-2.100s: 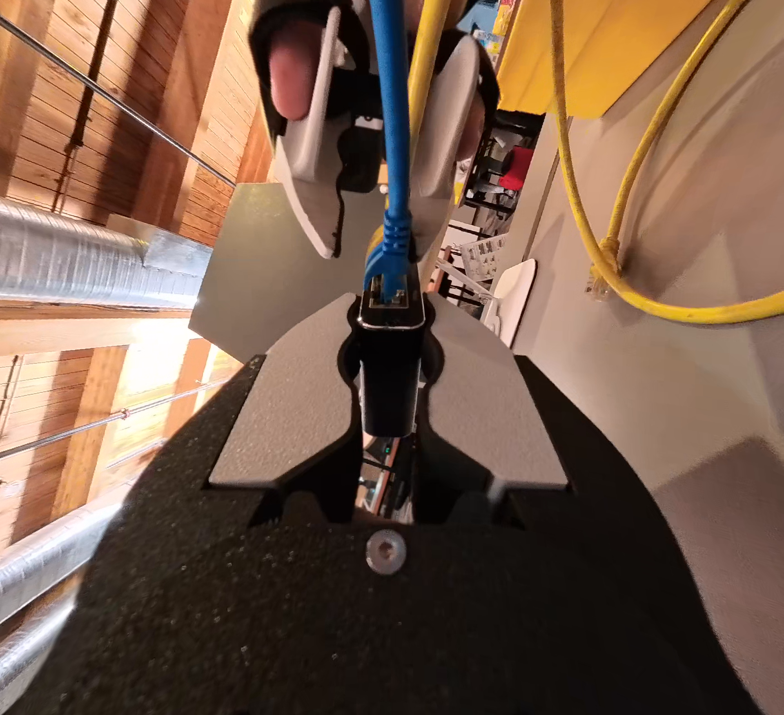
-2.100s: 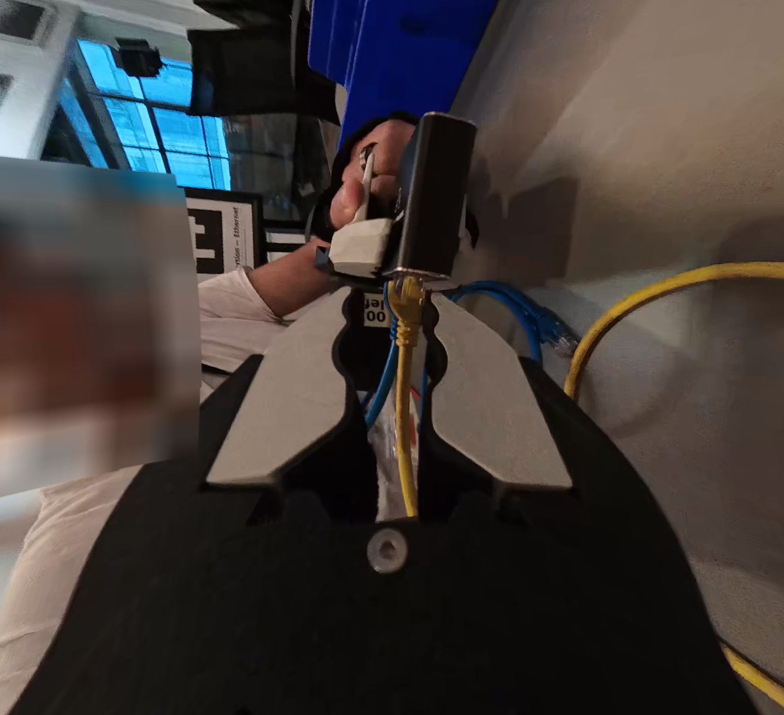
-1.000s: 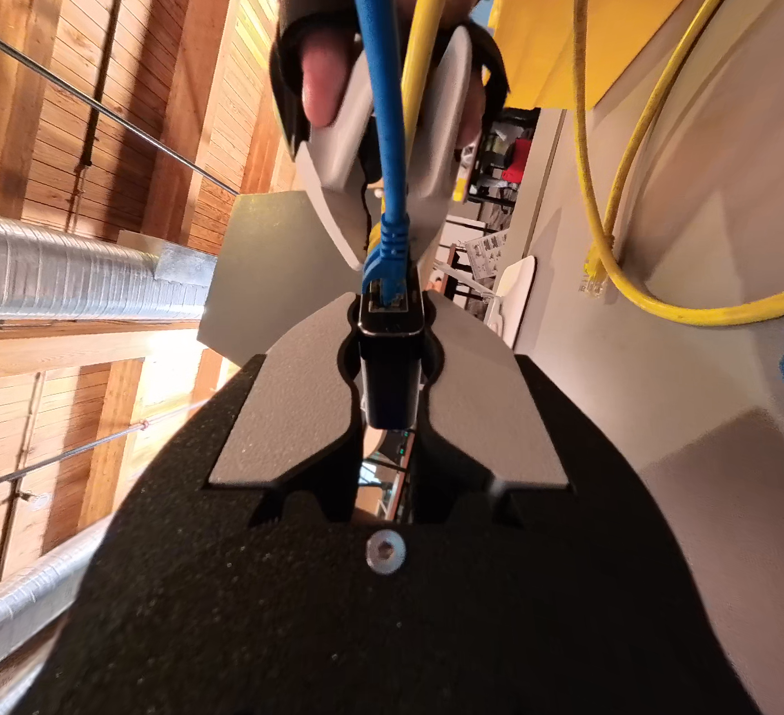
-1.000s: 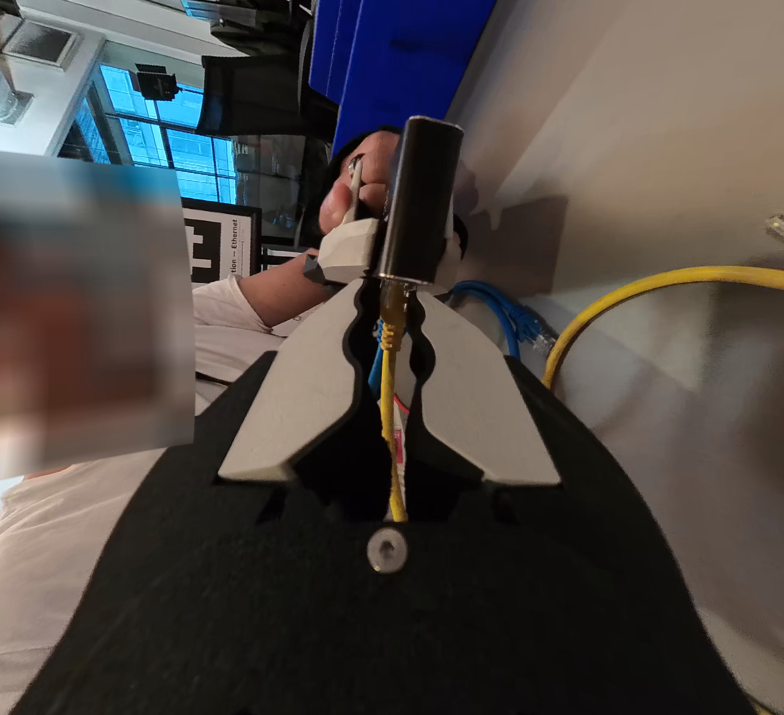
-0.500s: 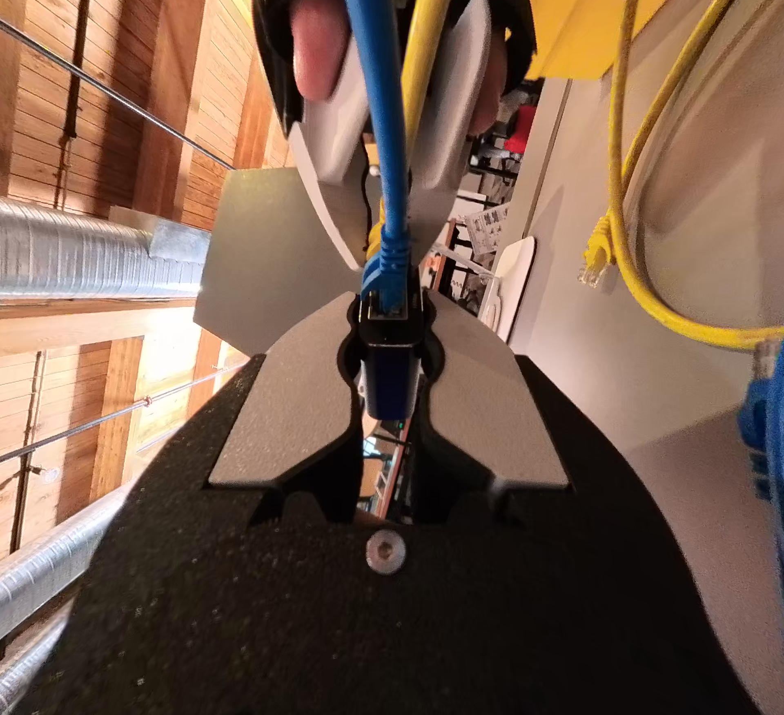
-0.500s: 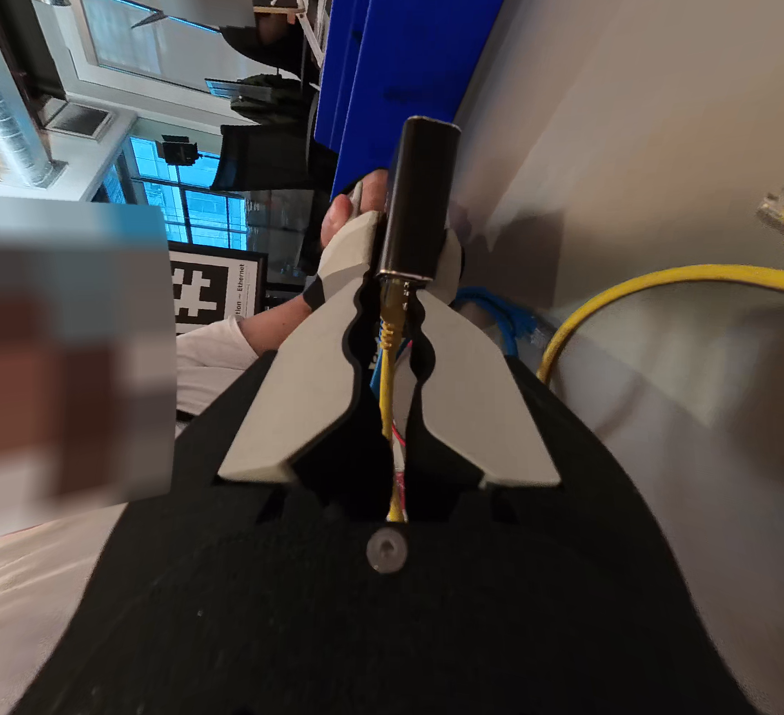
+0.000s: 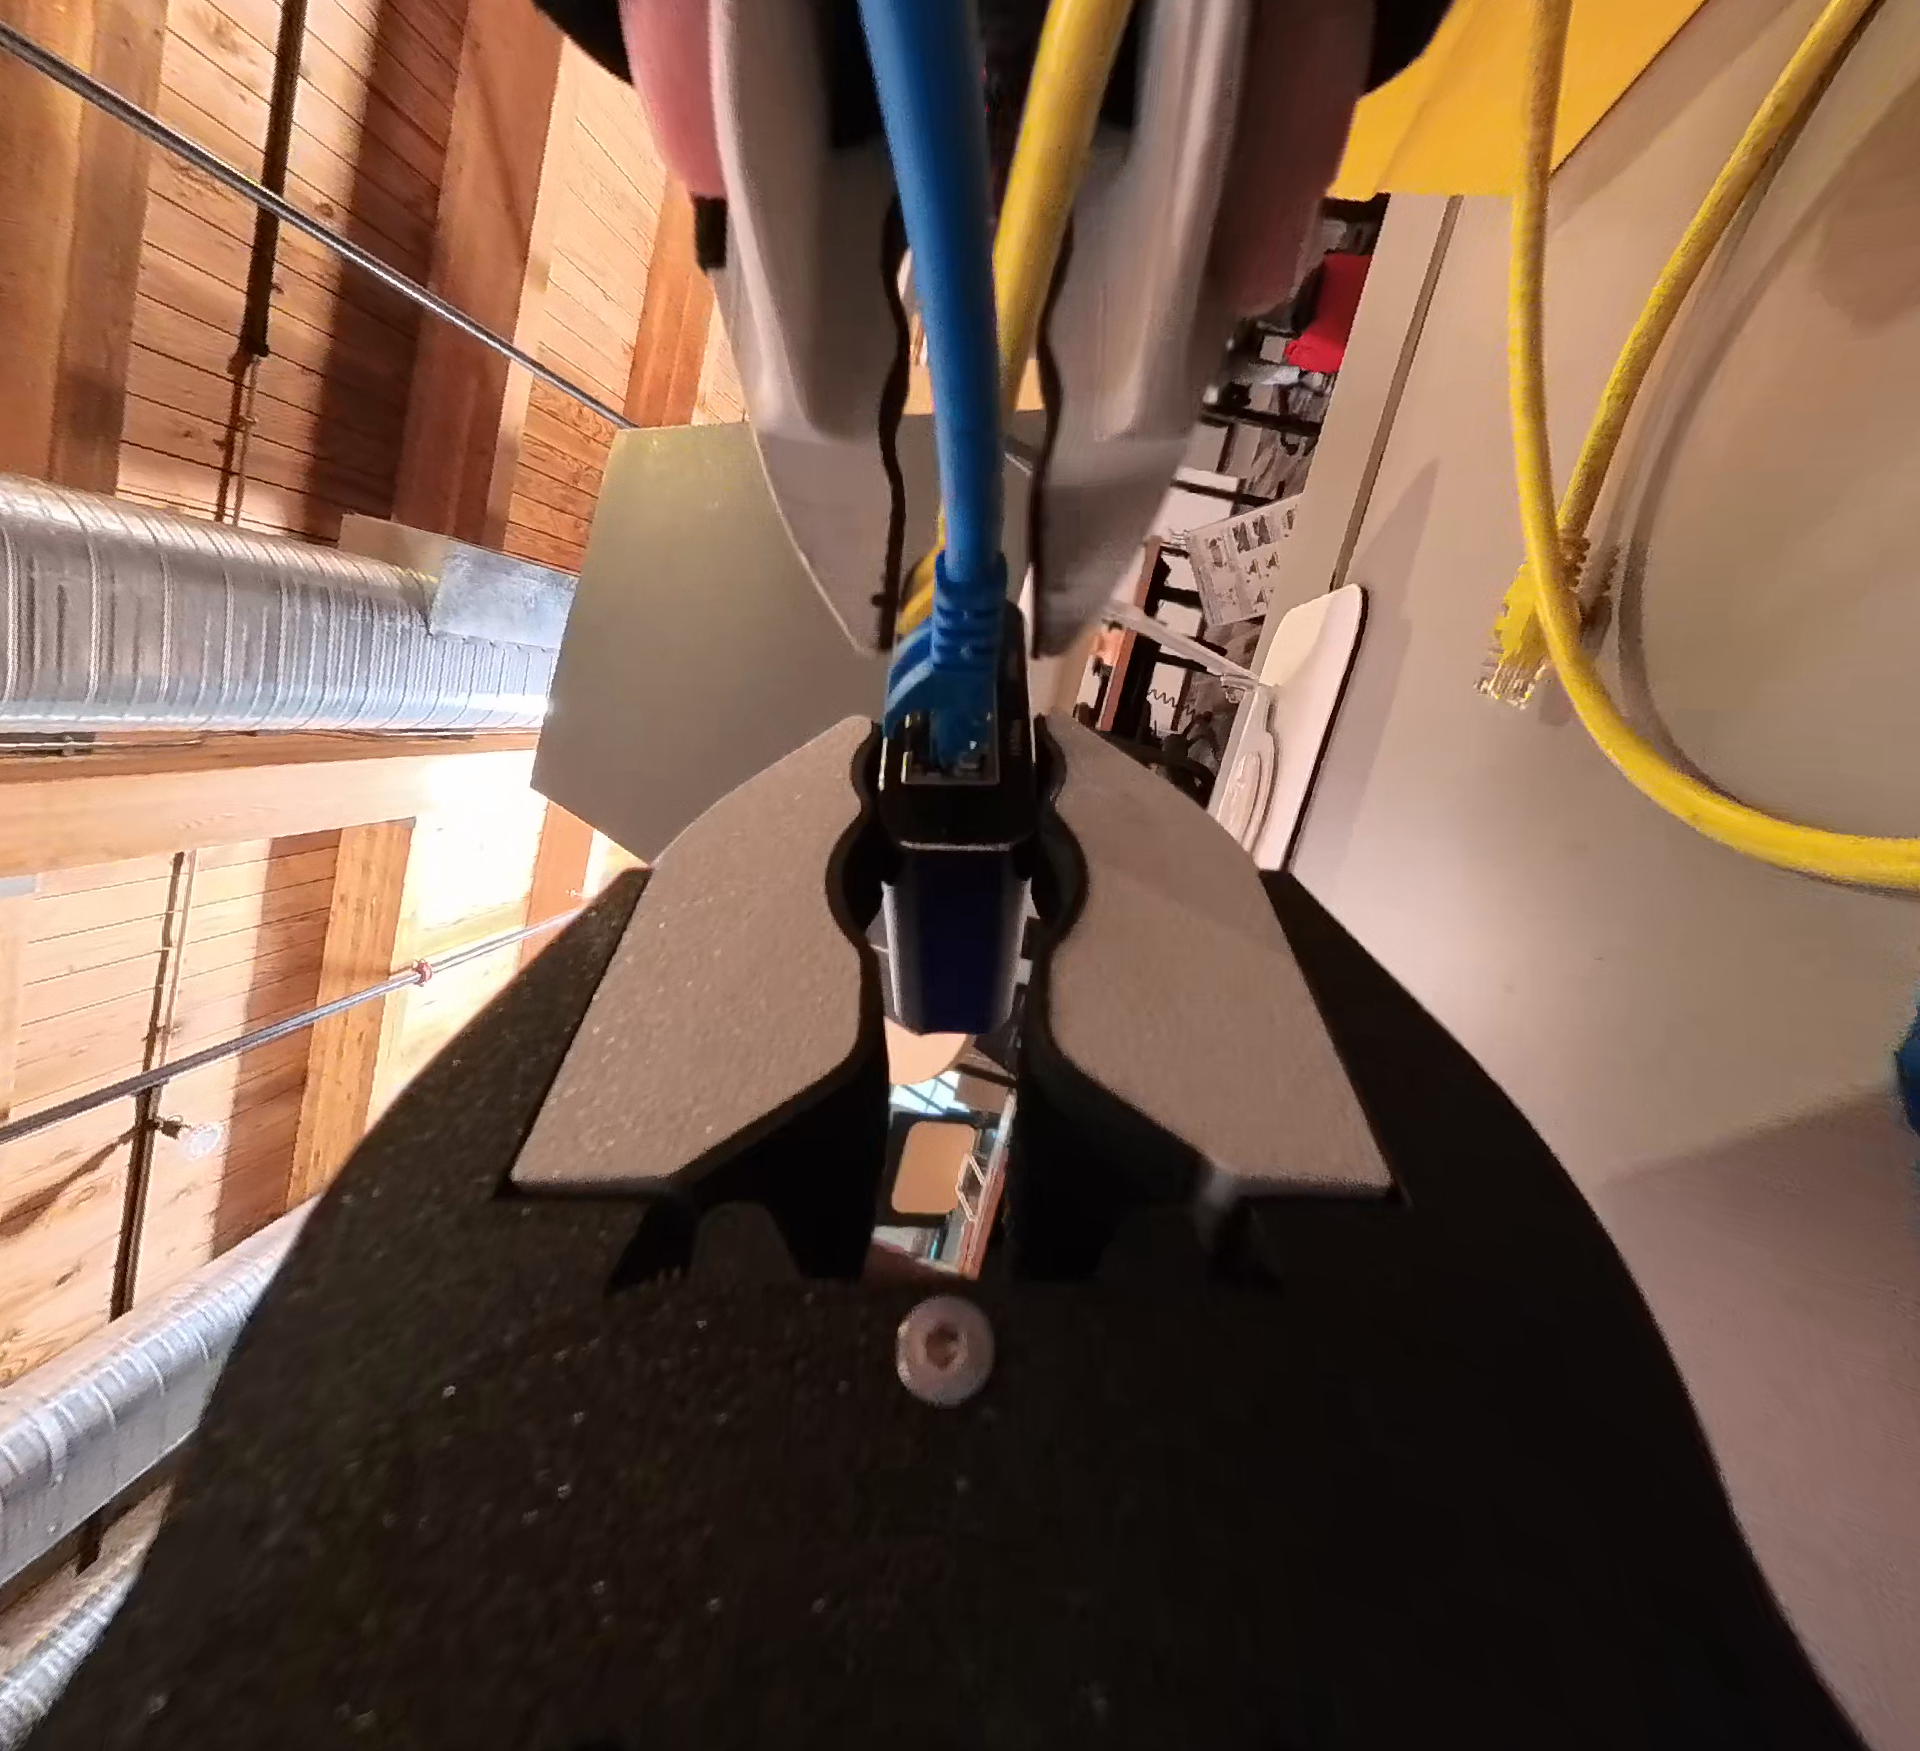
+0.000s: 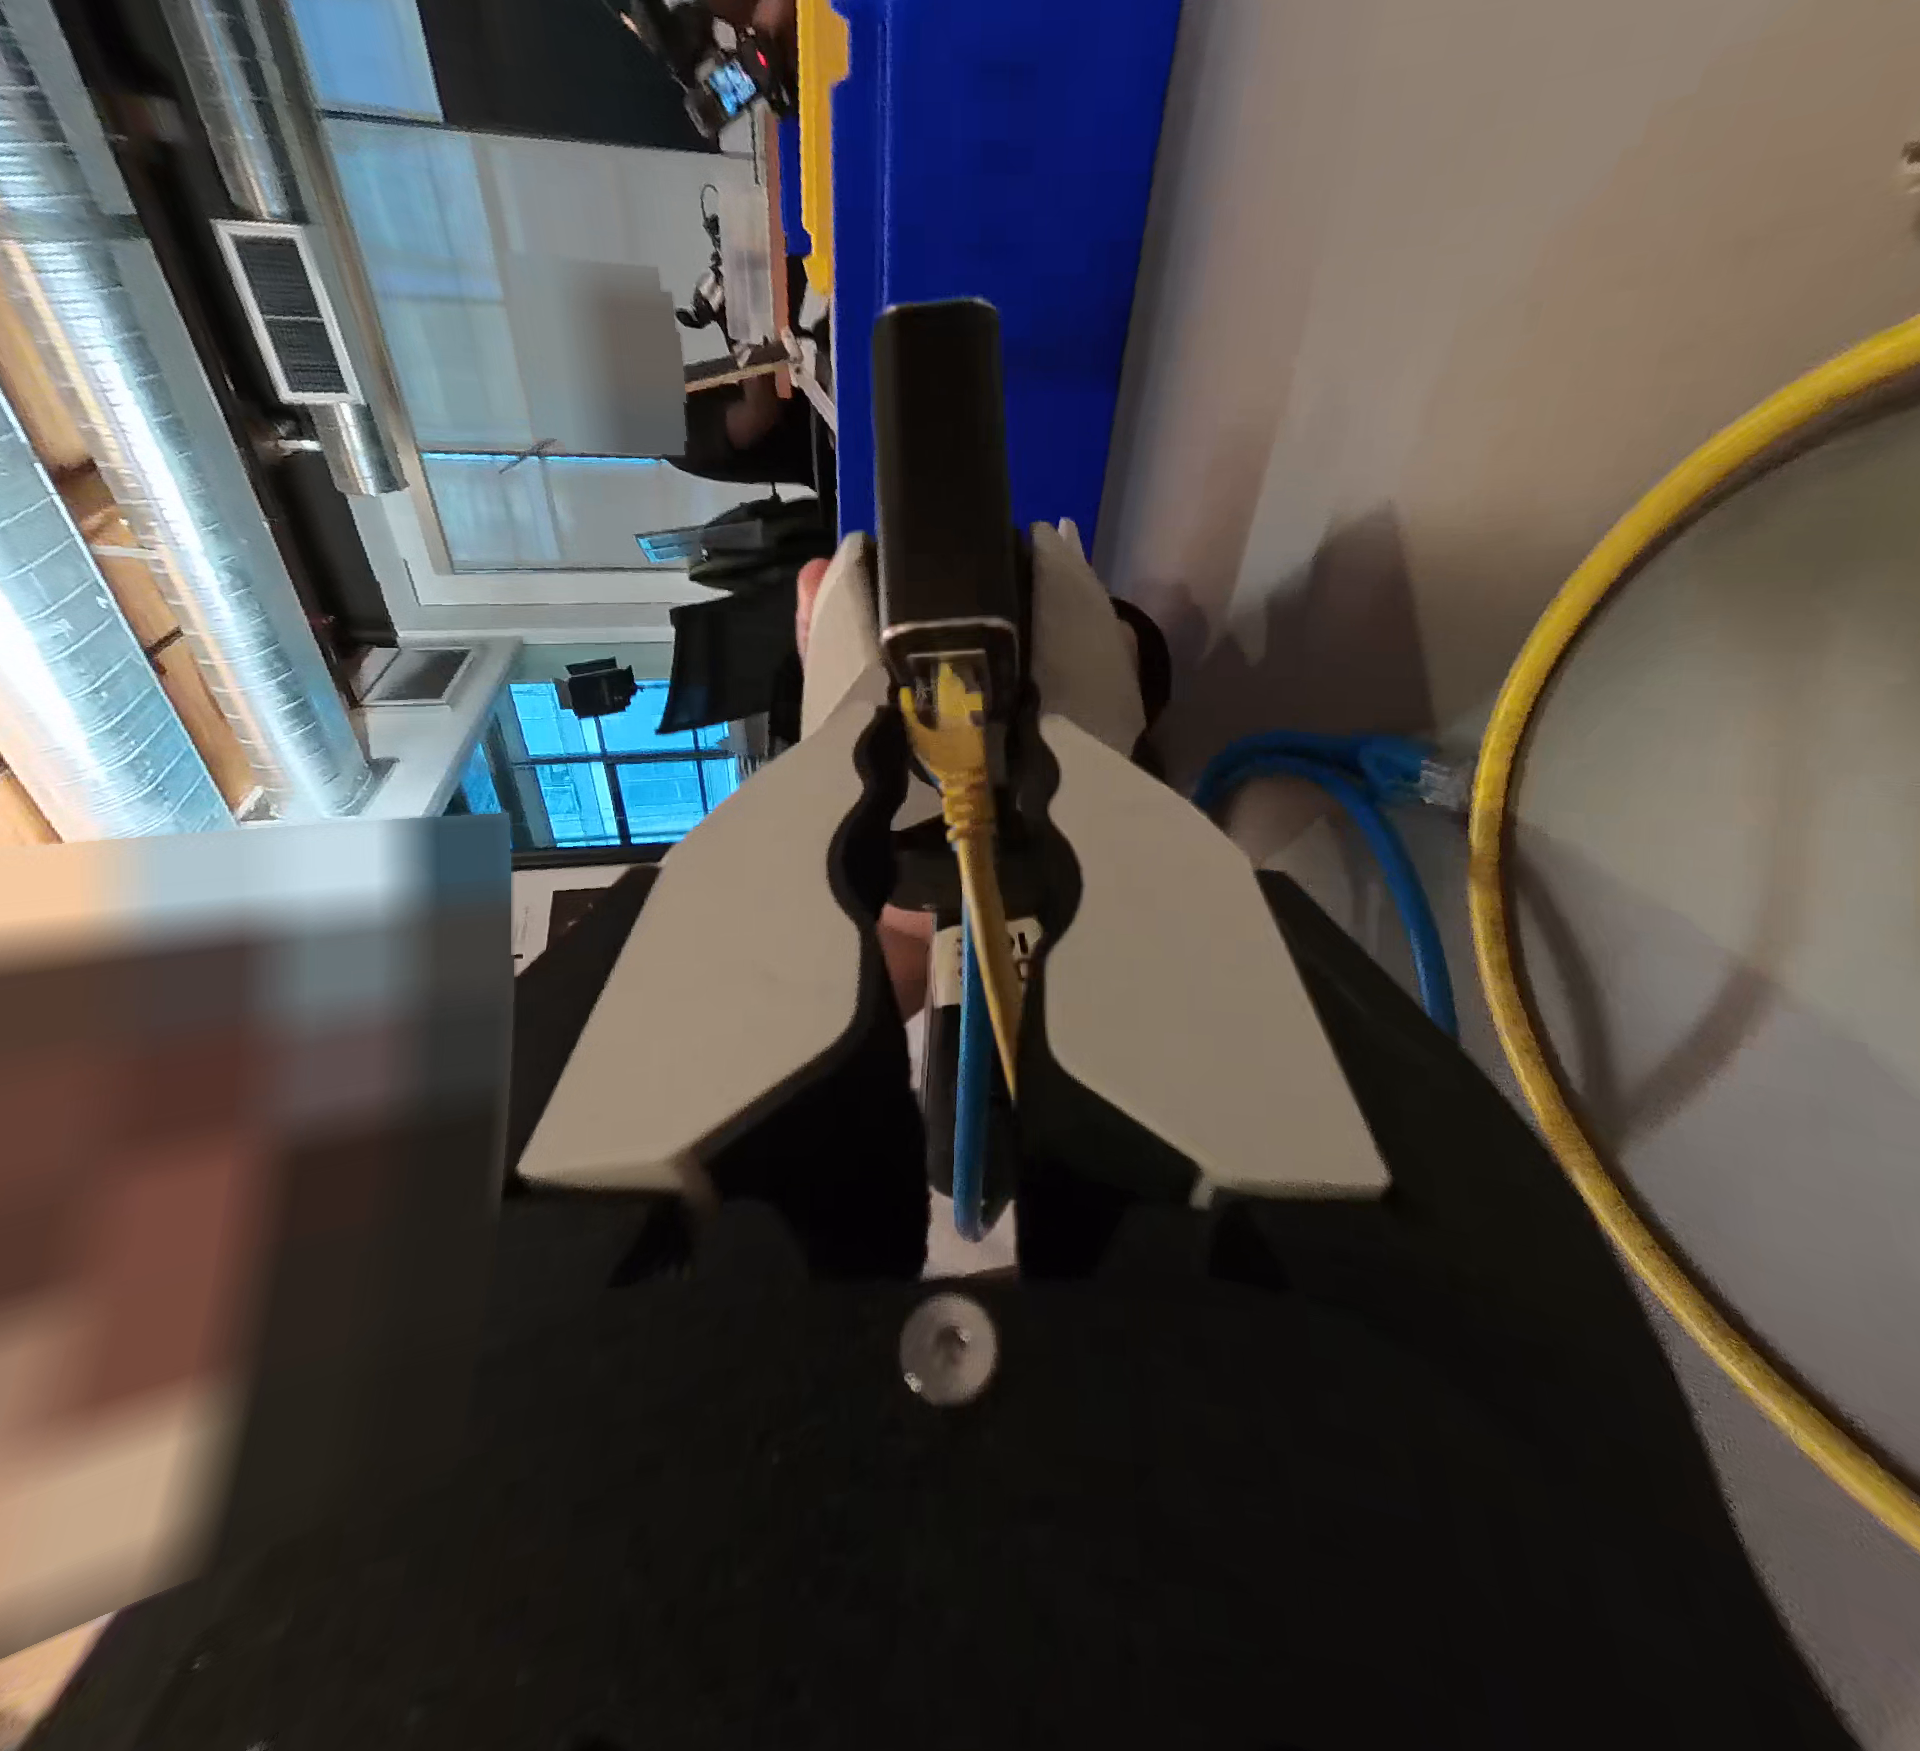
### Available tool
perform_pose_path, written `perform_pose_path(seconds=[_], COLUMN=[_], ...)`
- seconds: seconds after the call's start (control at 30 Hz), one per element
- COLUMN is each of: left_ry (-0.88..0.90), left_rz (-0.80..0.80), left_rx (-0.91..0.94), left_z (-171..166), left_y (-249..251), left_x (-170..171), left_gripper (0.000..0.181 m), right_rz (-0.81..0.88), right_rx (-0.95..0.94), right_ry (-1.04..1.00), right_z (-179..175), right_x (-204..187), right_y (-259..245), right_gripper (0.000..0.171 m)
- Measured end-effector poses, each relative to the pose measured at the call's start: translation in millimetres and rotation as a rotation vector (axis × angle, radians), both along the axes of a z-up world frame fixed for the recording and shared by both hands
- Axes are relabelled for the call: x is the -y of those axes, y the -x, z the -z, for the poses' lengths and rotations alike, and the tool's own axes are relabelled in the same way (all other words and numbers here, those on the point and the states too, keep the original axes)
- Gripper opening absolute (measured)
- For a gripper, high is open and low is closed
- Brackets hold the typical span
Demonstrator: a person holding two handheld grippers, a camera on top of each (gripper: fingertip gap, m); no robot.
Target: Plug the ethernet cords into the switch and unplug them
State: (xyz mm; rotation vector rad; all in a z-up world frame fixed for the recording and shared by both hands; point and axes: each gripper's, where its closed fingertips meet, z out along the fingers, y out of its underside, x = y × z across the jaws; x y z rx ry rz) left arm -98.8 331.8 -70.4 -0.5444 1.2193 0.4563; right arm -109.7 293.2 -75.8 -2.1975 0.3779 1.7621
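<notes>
The left claw (image 7: 956, 756) grips the black switch (image 7: 956, 912) between its fingertips. Directly ahead, the right claw (image 8: 954, 745) is closed around the yellow cord (image 8: 977, 828) just behind its plug, seated in the switch beside the blue cord (image 7: 951, 351). Off to the side, a second yellow cord (image 7: 1558, 641) lies loose on the grey worktop (image 7: 1558, 1026).

Both cams rolled sideways, so the grey surface (image 7: 1558, 1026) runs up the right edge of each view instead of lying flat. Left wrist view peers along its own tongs (image 7: 956, 771) from very close, facing the other tongs (image 7: 956, 600) head-on, wooden ceiling off to the left. Right wrist view looks back the opposite way, past its tongs (image 8: 956, 745) toward windows and a blue bin (image 8: 1018, 195). Shared between them: the black switch (image 7: 951, 880), the plugged cords, the surface.
</notes>
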Motion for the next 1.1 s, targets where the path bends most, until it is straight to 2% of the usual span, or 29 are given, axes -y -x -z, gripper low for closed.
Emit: perform_pose_path(seconds=[0.13, 0.43, 0.7, 1.1], left_ry=[0.015, 0.011, 0.034, 0.027], left_rz=[-0.012, -0.03, -0.05, -0.049], left_rx=[-0.002, -0.011, -0.033, -0.047], left_z=[1, 2, 6, 10], left_y=[1, 1, -1, -3], left_x=[-5, -6, -6, -12], left_gripper=[0.024, 0.024, 0.024, 0.025], right_rz=[0.079, 0.152, 0.146, 0.137], right_rx=[-0.01, -0.034, 0.039, -0.005], right_ry=[-0.029, -0.041, -0.121, -0.129], right_z=[-3, -2, 3, 5], right_x=[-4, -13, -12, -16], right_y=[-3, -3, -5, -7], right_gripper=[0.014, 0.015, 0.014, 0.015])
